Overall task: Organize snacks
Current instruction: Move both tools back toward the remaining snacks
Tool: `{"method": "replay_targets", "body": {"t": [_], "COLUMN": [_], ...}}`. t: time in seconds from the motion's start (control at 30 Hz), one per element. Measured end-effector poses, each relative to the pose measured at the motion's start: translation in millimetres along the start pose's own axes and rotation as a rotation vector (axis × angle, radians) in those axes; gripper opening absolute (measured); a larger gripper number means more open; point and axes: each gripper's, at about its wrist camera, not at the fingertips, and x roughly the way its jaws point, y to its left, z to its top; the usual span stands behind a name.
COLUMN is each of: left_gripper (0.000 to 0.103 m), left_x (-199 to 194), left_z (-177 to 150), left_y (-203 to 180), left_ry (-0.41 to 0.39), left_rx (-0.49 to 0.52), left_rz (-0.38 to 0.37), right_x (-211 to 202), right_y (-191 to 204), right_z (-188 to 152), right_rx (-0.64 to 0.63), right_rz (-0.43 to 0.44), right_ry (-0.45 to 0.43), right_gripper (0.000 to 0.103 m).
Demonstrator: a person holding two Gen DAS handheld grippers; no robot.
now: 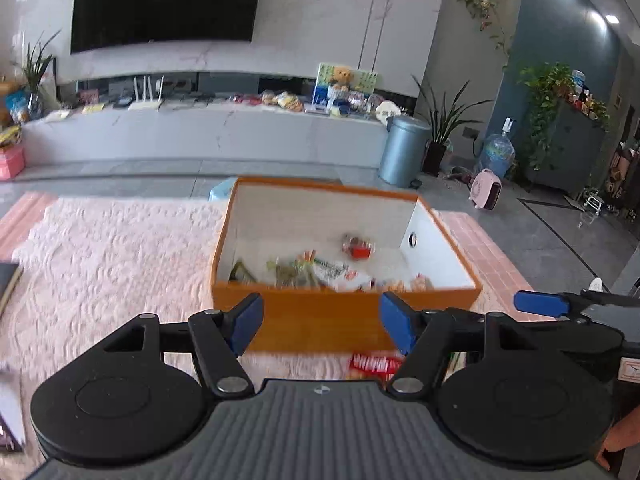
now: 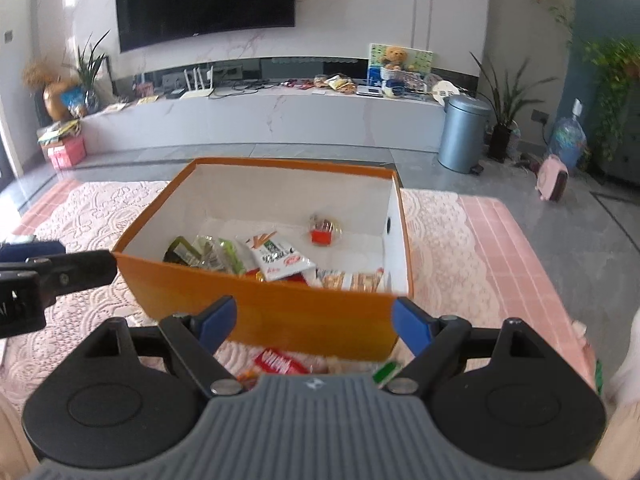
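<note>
An orange box [image 1: 320, 316] with a white inside stands on the pink lace cloth; it also shows in the right wrist view [image 2: 280, 312]. Several snack packs [image 2: 276, 258] lie in it, and a small red-topped snack [image 2: 324, 230] sits apart toward the back. A red snack pack [image 2: 278, 362] lies on the cloth in front of the box, also in the left wrist view [image 1: 376, 364]. A green-edged pack [image 2: 386, 372] lies beside it. My left gripper [image 1: 322, 322] is open and empty before the box. My right gripper [image 2: 314, 326] is open and empty above the loose packs.
The pink lace cloth [image 1: 112, 248] covers the table. A dark book edge [image 1: 8, 280] lies at the far left. Beyond are a grey floor, a metal bin [image 2: 462, 134], a low TV bench [image 2: 260, 116] and plants.
</note>
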Motion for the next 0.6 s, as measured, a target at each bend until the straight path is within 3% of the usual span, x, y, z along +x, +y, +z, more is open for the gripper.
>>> {"method": "replay_targets", "body": {"t": [0.33, 0.6], "left_gripper": [0.081, 0.088], "left_x": [7.9, 3.3], "left_z": [-57.4, -97.0], "left_y": [19.8, 34.5], "left_ry": [0.078, 0.111], "left_rx": [-0.011, -0.024], "left_rz": [0.068, 0.048], "right_x": [-27.3, -20.9], "right_y": [10.4, 13.4], "right_z": [-65.7, -107.1], "right_rx": [0.040, 0.063], "right_rz": [-0.044, -0.050], "right_ry": [-0.055, -0.023], "right_gripper": [0.083, 0.083]}}
